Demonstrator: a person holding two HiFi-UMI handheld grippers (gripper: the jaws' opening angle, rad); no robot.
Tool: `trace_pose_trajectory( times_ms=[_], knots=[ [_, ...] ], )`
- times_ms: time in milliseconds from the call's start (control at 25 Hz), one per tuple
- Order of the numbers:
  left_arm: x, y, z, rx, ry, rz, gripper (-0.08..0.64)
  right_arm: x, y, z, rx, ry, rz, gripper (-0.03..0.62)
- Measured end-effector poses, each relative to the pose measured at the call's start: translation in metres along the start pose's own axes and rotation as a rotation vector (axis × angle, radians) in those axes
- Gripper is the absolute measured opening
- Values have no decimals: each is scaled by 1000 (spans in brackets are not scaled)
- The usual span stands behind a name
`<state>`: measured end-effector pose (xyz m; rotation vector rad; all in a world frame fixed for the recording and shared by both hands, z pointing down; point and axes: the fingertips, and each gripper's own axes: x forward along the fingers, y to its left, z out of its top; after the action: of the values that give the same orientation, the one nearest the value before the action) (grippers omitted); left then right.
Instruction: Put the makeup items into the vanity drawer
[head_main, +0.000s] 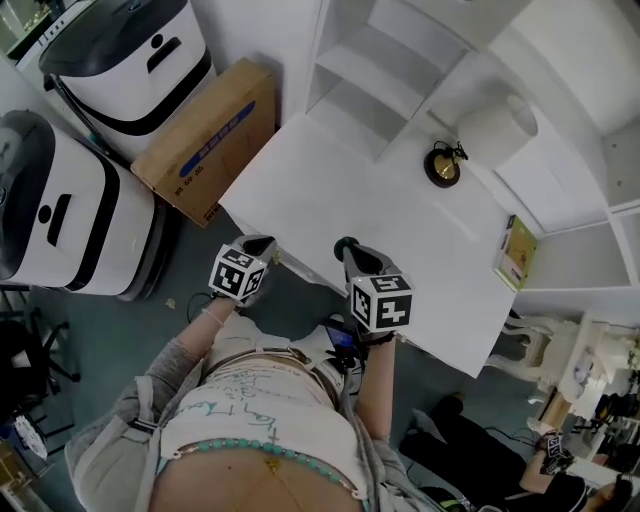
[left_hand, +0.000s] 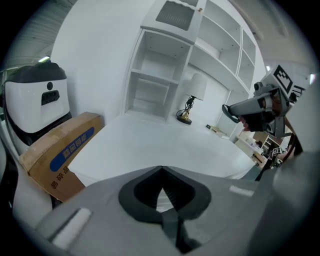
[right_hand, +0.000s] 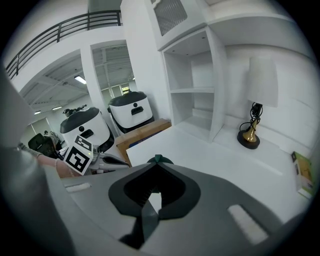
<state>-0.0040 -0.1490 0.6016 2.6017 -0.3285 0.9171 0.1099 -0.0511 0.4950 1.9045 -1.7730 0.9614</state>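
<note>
Two white rounded machines with black bands; one brown, blue-labelled cardboard box; one white tabletop; one white-shaded, brass-based lamp; one flat green-yellow box; one white open shelf unit.

I have the lamp standing on the vanity top toward its back, just before the shelf unit. What may be a booklet lies at the top's right end. Left of the vanity, a cardboard box rests on the floor, with two machines further left.
</note>
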Motion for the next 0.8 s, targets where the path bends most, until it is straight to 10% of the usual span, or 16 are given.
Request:
trace_pose_trajectory(
  times_ms=[800],
  knots=[
    [31, 10, -52, 10, 151, -19, 2, -20, -6, -8, 40, -13, -55, 29]
  ],
)
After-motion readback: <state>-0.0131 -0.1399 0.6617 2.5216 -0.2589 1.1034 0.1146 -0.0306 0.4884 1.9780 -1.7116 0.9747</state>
